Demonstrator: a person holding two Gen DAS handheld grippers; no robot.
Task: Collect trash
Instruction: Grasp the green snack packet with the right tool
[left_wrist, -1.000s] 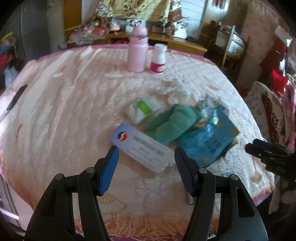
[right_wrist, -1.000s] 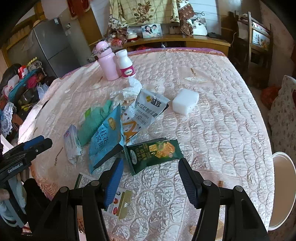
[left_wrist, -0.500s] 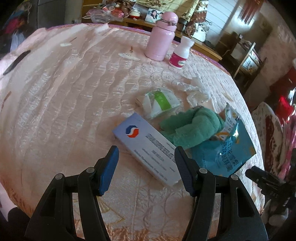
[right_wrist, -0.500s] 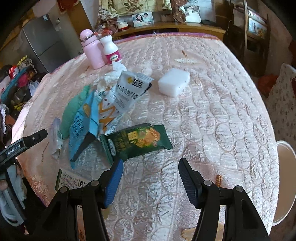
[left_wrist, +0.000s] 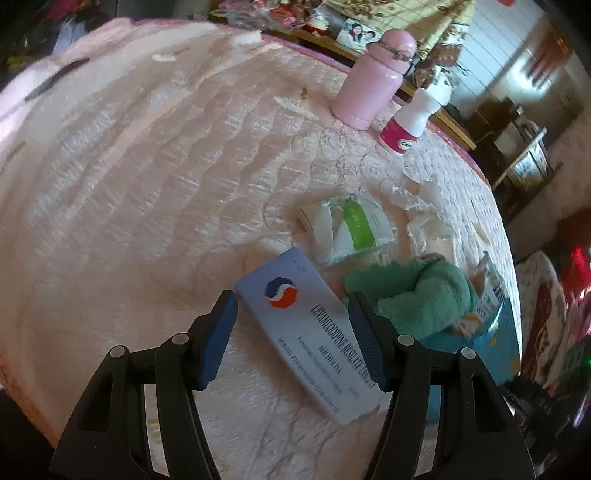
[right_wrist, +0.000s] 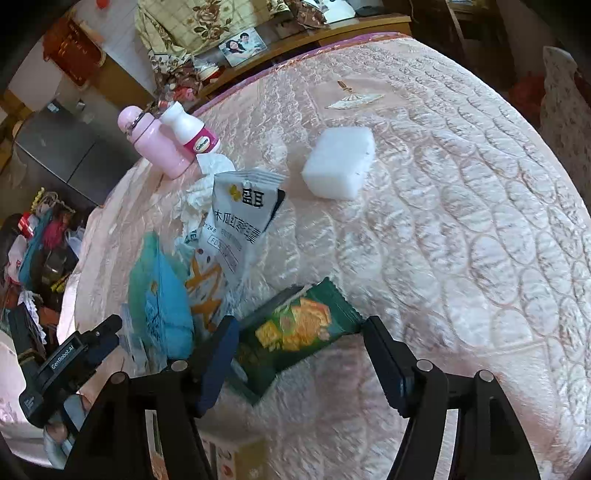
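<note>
Left wrist view: round table under a quilted pink cloth (left_wrist: 147, 177), bearing scattered litter. Left gripper (left_wrist: 291, 332), low over the near edge, jaws spread wide and holding nothing; the white medicine box (left_wrist: 306, 343) with a red-and-blue emblem lies flat between the blue pads, angled across the gap, its far corner past the fingertips; whether either pad touches it cannot be told. Green cloth (left_wrist: 417, 299), bunched, just beside the box and against the right-hand finger. Blue snack bag (left_wrist: 498, 332) partly under the cloth. Green-striped white packet (left_wrist: 347, 229) beyond the box. Crumpled tissue (left_wrist: 428, 229) next to the packet. Pink flask (left_wrist: 373, 81) and white supplement bottle (left_wrist: 413, 118), upright, side by side at the far rim. Right wrist view: right gripper (right_wrist: 299, 350), jaws likewise wide apart and empty, straddling the dark green cracker wrapper (right_wrist: 295, 328), which lies flat between the fingers, its left end hidden behind the left pad. White snack pouch (right_wrist: 243, 214) and an orange-printed wrapper (right_wrist: 207, 291) farther off to the left. White foam block (right_wrist: 340, 162), well apart, mid-table. Printed carton (right_wrist: 236, 458) at the near edge below the fingers.
</note>
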